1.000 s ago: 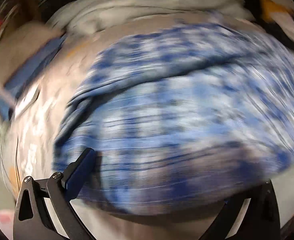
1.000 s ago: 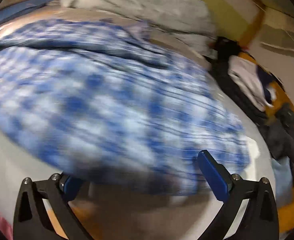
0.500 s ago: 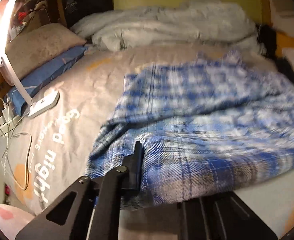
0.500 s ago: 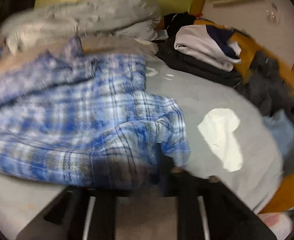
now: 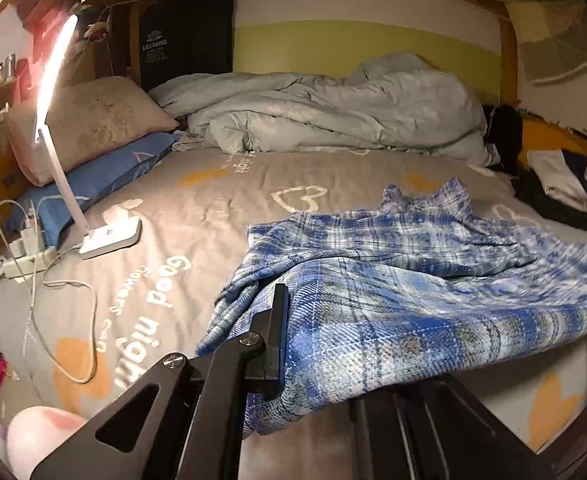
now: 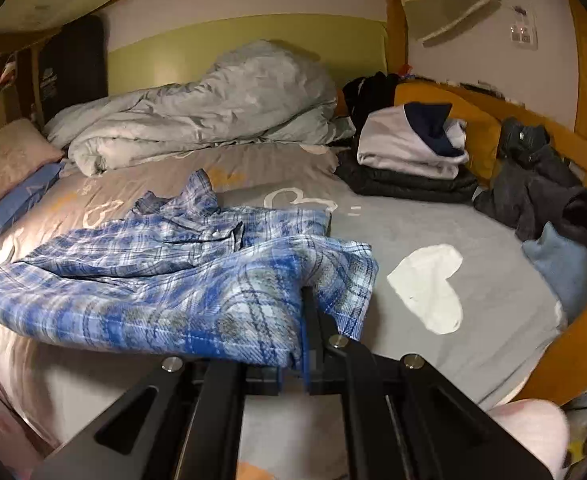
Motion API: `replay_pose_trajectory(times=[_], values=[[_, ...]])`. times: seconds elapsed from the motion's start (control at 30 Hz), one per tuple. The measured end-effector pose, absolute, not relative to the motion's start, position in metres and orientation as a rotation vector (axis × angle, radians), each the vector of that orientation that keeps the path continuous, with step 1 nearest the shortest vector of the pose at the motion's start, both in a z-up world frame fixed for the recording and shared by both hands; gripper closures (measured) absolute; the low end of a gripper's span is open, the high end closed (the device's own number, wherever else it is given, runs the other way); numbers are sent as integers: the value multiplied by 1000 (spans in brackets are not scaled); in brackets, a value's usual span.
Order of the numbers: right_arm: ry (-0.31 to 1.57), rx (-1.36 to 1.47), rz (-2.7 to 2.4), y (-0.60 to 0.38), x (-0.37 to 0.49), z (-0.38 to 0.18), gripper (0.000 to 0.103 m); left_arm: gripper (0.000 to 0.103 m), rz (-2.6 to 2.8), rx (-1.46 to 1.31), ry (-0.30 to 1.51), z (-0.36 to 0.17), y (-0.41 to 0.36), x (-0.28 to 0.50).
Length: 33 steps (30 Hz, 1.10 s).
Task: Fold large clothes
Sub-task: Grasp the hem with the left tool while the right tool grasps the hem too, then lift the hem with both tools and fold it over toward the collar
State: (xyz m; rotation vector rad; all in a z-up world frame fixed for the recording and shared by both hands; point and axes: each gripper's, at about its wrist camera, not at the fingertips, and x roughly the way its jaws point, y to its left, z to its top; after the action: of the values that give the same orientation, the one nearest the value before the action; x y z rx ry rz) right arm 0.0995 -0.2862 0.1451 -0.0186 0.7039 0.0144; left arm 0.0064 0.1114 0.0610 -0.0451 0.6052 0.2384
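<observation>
Two claws are clamped on the blue plaid shirt (image 5: 433,304): left claw (image 5: 289,344) and right claw (image 6: 297,340) each pinch its near edge, lifted above the bed (image 5: 213,200).

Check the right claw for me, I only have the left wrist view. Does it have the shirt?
Observer: Yes. The right claw is shut on the near edge of the blue-and-white plaid flannel shirt; its jaws have just been closing on the fabric.
Operator: What's right of the shirt?
Observer: Crumpled dark grey clothes lie against the orange wooden bed rail.
Operator: Anything nearer?
Observer: A pale blue cloth sits at the bed's right edge.
</observation>
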Motion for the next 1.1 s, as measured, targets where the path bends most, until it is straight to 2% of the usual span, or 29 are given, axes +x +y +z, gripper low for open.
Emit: replay_pose_trajectory(times=[0.2,0.3,0.6,0.97,1.1], values=[[661,-86,32,-273,138,160,98,94,196,-96,648,79,129,50],[675,-165,38,-260,176,156,98,94,202,-127,779,84,139,98],[807,-148,-13,-249,289,105,98,92,206,12,928,50,136,219],[877,-140,8,-245,332,58,97,90,196,32,990,-5,142,265],[847,-157,19,-244,332,57,97,88,189,58,946,-7,141,266]])
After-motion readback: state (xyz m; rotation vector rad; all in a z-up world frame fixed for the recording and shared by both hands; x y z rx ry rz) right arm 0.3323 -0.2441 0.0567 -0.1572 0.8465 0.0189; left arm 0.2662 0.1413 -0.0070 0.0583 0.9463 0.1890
